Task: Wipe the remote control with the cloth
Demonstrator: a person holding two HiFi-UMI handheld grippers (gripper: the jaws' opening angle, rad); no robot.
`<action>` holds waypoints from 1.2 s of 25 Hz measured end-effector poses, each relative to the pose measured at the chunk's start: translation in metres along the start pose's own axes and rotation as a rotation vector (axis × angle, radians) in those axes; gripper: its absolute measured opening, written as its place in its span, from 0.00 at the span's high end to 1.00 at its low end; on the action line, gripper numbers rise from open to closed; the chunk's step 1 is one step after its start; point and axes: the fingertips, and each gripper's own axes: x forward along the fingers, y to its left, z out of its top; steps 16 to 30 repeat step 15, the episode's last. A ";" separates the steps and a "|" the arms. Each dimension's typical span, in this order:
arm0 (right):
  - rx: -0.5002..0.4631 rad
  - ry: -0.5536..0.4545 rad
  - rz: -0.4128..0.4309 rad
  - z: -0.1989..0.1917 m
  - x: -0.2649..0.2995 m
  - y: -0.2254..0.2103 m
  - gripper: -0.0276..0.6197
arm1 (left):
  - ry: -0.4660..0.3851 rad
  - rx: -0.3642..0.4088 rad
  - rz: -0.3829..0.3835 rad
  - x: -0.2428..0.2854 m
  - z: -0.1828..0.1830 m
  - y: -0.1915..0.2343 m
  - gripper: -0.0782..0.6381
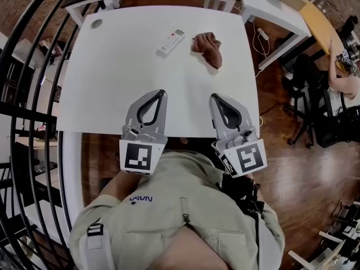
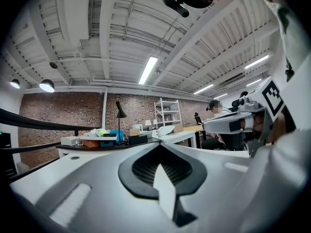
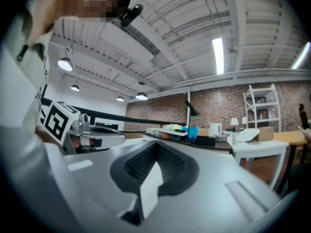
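A white remote control (image 1: 170, 41) lies on the white table (image 1: 112, 83) towards its far side. Just right of it sits a crumpled brown cloth (image 1: 208, 49). My left gripper (image 1: 162, 93) hangs over the table's near edge, shut and empty, its tips touching. My right gripper (image 1: 214, 97) is beside it, also shut with nothing between the jaws. Both are well short of the remote and the cloth. In the left gripper view the closed left gripper (image 2: 159, 145) points level across the room, and in the right gripper view the right gripper (image 3: 156, 144) does the same; neither view shows the remote or cloth.
A black metal railing (image 1: 34, 94) curves along the left. A second white desk (image 1: 270, 7) with clutter stands at the back right, with a person seated at a wooden table (image 1: 320, 24) beyond. Office chairs (image 1: 315, 111) stand on the wooden floor to the right.
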 end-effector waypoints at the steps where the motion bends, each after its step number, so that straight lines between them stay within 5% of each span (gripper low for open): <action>1: -0.009 -0.003 0.007 0.000 0.000 0.002 0.95 | 0.002 -0.002 0.001 0.001 -0.001 0.000 0.88; 30: -0.016 -0.001 0.029 -0.005 0.003 0.006 0.95 | -0.004 -0.002 -0.010 0.006 -0.004 -0.004 0.88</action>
